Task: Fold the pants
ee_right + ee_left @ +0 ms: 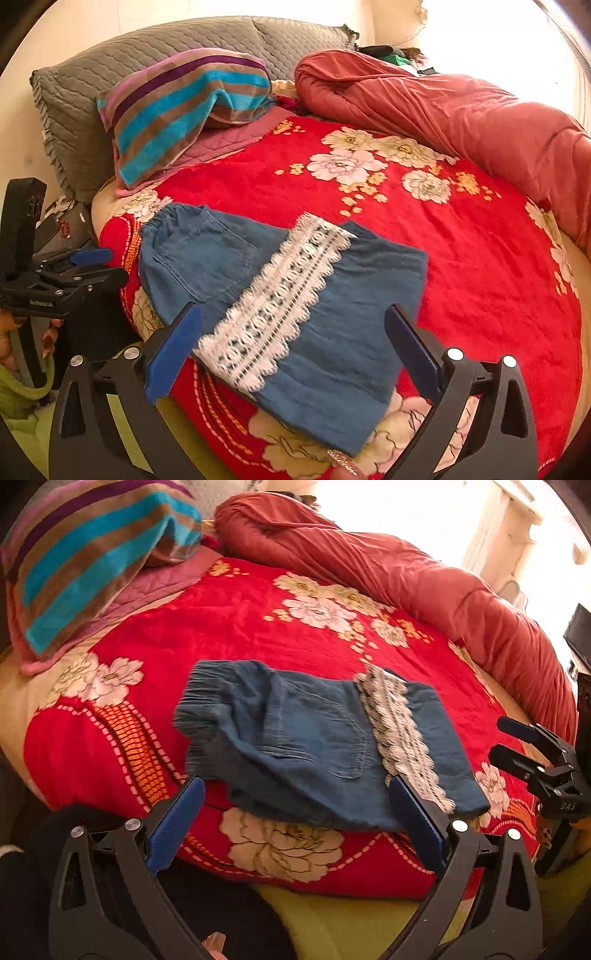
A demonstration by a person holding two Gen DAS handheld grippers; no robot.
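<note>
Blue denim pants (306,738) lie folded in a compact pile on the red floral blanket (229,627), with a white lace cuff band (400,731) across them and the elastic waistband at the left. My left gripper (295,786) is open and empty just above the pile's near edge. In the right wrist view the pants (332,332) and lace band (273,302) lie below my right gripper (291,314), which is open and empty. The right gripper also shows at the left view's right edge (517,742); the left gripper shows at the right view's left edge (99,264).
A striped towel (184,107) on a pink quilted cloth lies at the bed's head with a grey pillow (110,66) behind. A rolled rust-red duvet (461,110) runs along the far side. A green cover (351,923) hangs at the near bed edge.
</note>
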